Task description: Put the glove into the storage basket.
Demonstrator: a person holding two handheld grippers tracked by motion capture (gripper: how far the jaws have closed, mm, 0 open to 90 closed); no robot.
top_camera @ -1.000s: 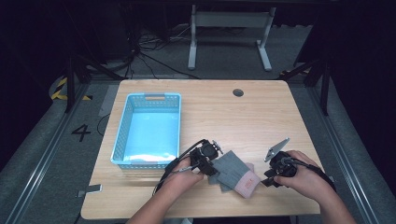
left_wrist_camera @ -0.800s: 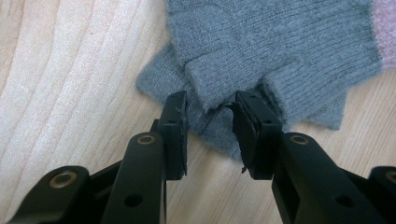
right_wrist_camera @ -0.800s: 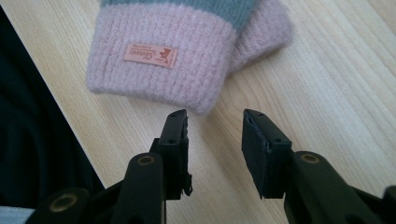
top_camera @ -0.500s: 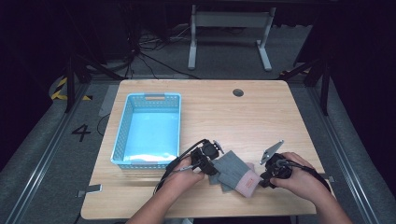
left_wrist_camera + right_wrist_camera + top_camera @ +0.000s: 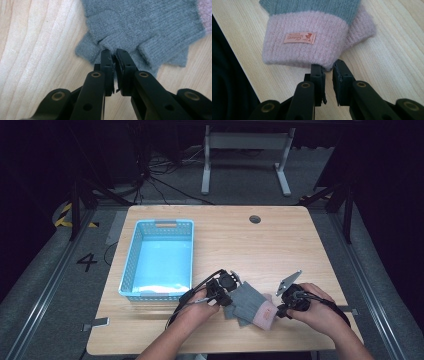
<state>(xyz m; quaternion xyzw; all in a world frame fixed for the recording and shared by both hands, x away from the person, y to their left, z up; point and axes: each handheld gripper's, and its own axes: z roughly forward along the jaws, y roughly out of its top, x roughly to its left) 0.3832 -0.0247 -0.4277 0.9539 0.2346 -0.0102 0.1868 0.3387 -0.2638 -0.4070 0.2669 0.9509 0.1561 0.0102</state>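
We have the grey gloves [image 5: 248,301] lying on the bench [image 5: 280,245], just right of the blue basket [image 5: 131,270]. Our left gripper [image 5: 113,53] pinches a fingertip end; our right gripper [image 5: 327,68] is nearly closed at the pink cuff [image 5: 304,45]. Lifting and placing remain.
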